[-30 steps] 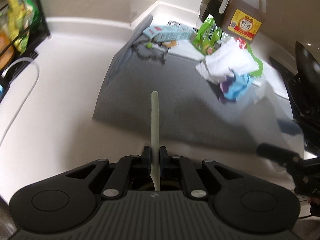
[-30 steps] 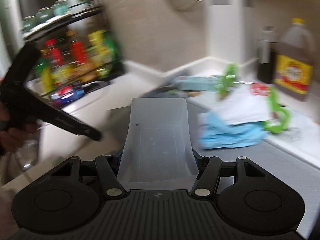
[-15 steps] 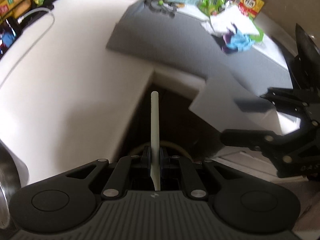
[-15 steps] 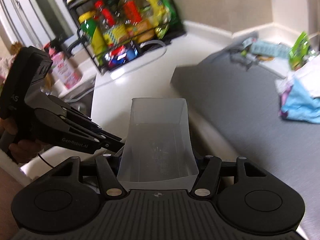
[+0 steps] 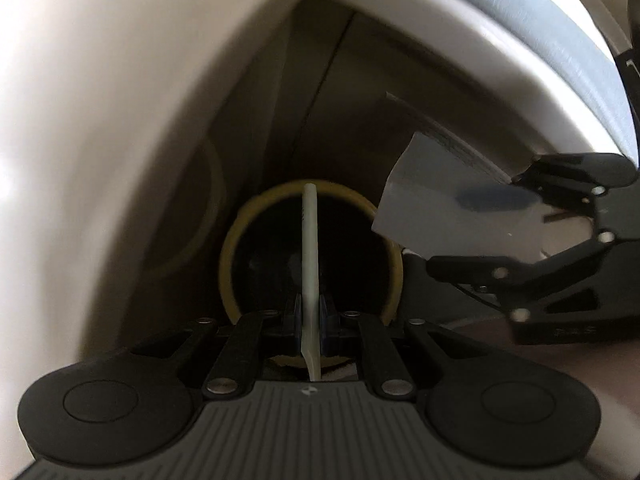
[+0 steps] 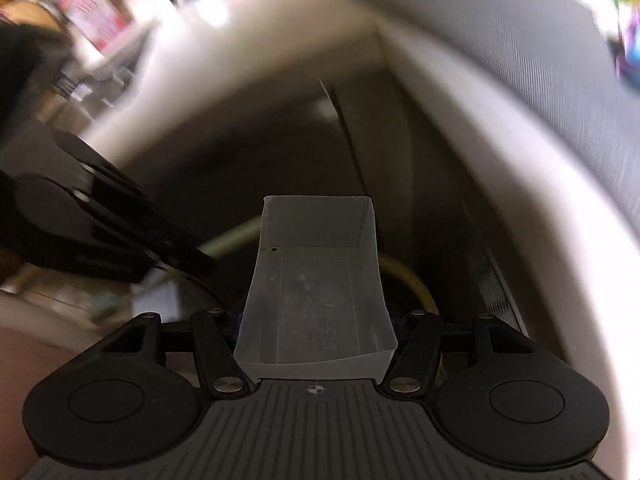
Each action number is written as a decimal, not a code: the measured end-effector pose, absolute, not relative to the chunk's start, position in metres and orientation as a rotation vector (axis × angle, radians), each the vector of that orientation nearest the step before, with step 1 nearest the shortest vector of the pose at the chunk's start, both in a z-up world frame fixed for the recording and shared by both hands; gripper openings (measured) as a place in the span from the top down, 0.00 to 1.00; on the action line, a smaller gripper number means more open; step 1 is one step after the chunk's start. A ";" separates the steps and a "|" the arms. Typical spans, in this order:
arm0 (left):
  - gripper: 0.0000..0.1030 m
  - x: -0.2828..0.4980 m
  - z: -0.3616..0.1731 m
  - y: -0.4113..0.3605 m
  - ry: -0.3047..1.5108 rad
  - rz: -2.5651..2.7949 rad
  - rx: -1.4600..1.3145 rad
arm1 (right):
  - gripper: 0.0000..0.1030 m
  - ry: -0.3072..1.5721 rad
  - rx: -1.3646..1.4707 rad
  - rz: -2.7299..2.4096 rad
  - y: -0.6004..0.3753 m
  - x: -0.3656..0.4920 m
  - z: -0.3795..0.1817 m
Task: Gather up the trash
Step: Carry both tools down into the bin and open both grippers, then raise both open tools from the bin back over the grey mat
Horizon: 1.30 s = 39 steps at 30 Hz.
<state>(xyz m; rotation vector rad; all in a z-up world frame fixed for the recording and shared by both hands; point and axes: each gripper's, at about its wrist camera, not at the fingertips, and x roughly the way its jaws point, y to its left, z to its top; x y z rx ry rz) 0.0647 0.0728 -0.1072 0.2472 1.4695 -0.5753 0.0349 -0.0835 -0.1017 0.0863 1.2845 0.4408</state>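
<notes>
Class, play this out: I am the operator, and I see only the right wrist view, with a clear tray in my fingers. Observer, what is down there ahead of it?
Observer: A round bin with a yellow rim. The clear tray has one corner overlapping its right edge.
Operator: What is the other gripper holding?
Observer: The left gripper is shut on a pale flat stick, which points over the bin's dark opening.

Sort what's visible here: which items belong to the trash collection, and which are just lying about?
Job in hand:
- pale stick, clamped in left tongs
- clear plastic tray, clamped in right tongs
- yellow-rimmed bin below

Lying about:
- white counter
- grey mat
- blurred shelf goods
</notes>
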 end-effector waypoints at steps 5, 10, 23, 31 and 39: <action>0.91 0.070 -0.154 0.067 1.564 -0.569 0.215 | 0.39 1.415 0.086 0.362 -0.086 0.025 -0.154; 0.91 0.073 -0.206 0.053 1.629 -0.535 0.260 | 0.39 1.529 0.077 0.314 -0.083 0.020 -0.209; 0.13 0.086 -0.255 0.032 1.673 -0.478 0.328 | 0.13 1.565 -0.017 0.296 -0.068 0.014 -0.261; 0.00 0.081 -0.230 0.046 1.654 -0.506 0.302 | 0.12 1.532 -0.017 0.293 -0.078 -0.003 -0.241; 0.00 0.069 -0.154 0.062 1.539 -0.627 0.291 | 0.12 1.457 0.105 0.319 -0.098 -0.010 -0.159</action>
